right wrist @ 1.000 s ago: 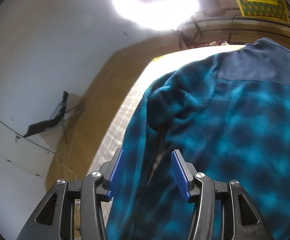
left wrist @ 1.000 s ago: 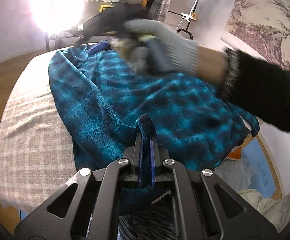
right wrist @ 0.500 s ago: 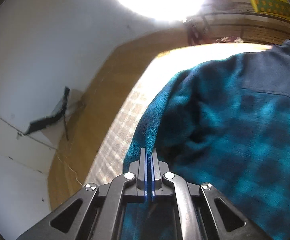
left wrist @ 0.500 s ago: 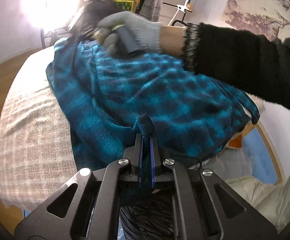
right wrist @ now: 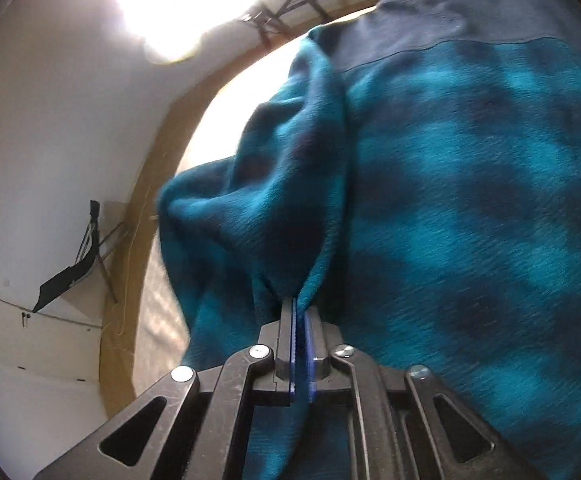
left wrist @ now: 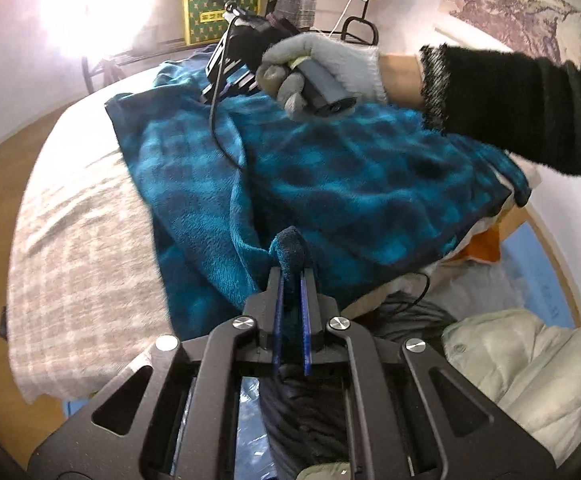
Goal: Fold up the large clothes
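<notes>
Right gripper (right wrist: 300, 320) now pinching fleece shirt (right wrist: 470, 200) — previously open, seemingly.

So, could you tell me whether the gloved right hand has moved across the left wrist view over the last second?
Yes. The right hand has shifted up the frame, toward the yellow-green box, and now sits above the teal fleece.

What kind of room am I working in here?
Likely a bedroom at home: a bed with a checked cover, a clothes rack behind, a picture on the wall, and a teal fleece being folded.
</notes>
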Motion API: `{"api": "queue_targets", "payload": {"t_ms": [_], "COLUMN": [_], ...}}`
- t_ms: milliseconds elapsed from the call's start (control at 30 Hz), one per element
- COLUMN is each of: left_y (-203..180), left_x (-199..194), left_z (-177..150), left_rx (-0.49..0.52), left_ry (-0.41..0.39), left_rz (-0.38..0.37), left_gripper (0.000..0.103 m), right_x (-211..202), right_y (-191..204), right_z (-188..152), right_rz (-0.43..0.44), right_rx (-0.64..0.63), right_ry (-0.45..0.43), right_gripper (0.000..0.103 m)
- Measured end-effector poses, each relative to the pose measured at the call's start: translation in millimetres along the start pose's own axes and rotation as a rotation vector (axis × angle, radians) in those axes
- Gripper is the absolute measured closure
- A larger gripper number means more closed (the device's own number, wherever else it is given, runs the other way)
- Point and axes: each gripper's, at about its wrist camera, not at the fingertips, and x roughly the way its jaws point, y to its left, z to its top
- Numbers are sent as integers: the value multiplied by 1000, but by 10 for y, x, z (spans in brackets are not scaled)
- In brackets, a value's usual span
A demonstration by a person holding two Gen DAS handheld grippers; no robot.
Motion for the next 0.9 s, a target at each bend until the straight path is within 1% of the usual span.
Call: {"api": "queue_targets", "payload": {"t_ms": [33,67,100,133,167,233,300,367,400,500,567,600,633,667,700,800,867,900], "left_y": [14,28,35,45,48,70,146,251,307,544,669,708,724,715,693,491,323,225], "left_x": [-36,-81,-123,-178,-224,-322,-412,-436,-439,-375,-268,-197,-117,-38,17,235,405,486], "left_z": [-36,-69,-94,-122,-141,-185,-235,-275,-294,-305,-278,-253,-213,-157,-106,134,263,312], "left_rx": [-6,-16,-27,-43,-62,-103,-150,-199,-230,-356,-411,-428,-432,-426,-419,-396,-361,-330], "left_ry": [5,4,1,-2,-6,-31,-55,-65,-71,-104,-107,-103,-100,-103,-109,-136,-113,-95], "left_rz": [7,6,-2,-13,-24,-49,-68,-63,-65,-114,-147,-164,-178,-176,-185,-261,-304,-307], "left_gripper": [98,97,93,88,84,70,68,68,68,68,68,68,69,69,68,68,68,69], "right_x": [-23,-62,-142,-220,-291,-530,-791,-1072,-1231,-1688,-2037,-2191,-2318,-2418,-2451,-2452,-2441,-2434], "right_y": [63,110,169,215,229,289,344,421,462,560,543,541,557,583,588,514,416,347], "right_z": [-6,-31,-57,-72,-93,-157,-263,-339,-430,-747,-1006,-1141,-1287,-1447,-1591,-1958,-2118,-2200], "right_rz": [-21,-41,-62,-68,-64,-42,-18,7,20,69,106,119,127,137,139,130,126,128], "right_rx": [-16,-35,-65,-81,-91,-100,-120,-155,-178,-222,-241,-250,-258,-264,-261,-218,-177,-151], "right_ry": [4,4,-3,-10,-16,-36,-58,-76,-88,-130,-156,-167,-178,-186,-191,-197,-201,-201], "right_gripper": [86,79,72,68,68,67,66,66,65,62,60,57,57,57,57,57,57,57]}}
